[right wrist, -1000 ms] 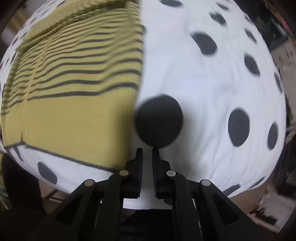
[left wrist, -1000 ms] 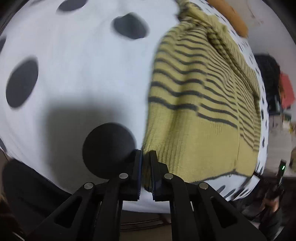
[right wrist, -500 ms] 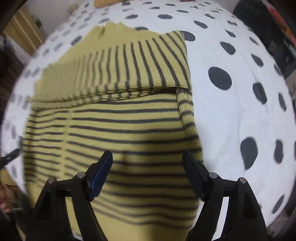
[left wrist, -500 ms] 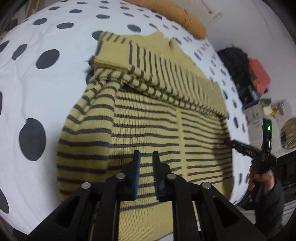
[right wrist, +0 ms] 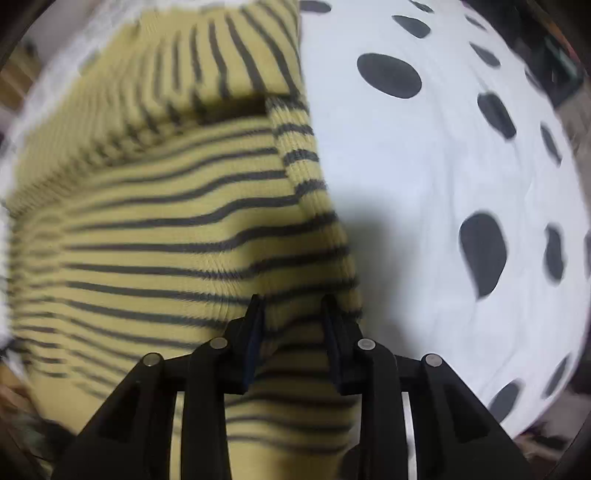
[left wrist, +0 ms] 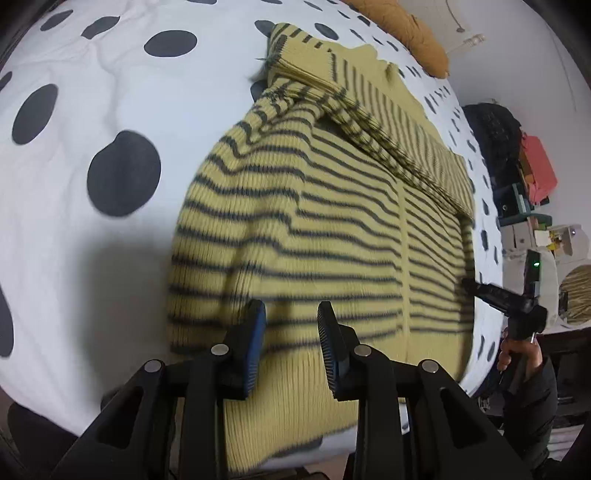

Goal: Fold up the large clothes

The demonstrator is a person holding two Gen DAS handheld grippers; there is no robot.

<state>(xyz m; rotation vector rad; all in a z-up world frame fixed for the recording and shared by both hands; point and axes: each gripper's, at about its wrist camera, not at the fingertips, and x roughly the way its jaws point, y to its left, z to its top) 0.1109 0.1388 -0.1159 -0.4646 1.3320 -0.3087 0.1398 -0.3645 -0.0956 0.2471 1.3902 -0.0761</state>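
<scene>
Nearest, the left gripper (left wrist: 291,334) hangs over the hem of the yellow striped sweater (left wrist: 332,229), its jaws partly apart after just opening, with nothing caught between them. The right gripper (right wrist: 293,325) sits low at the sweater's (right wrist: 166,236) right edge, its jaws just closing in, knit bunched between them; I cannot tell if the pads are pressing yet. The sweater lies flat on the polka-dot bed sheet (left wrist: 92,110), sleeve folded across the chest. Beyond, an orange pillow (left wrist: 406,29) rests by the wall.
</scene>
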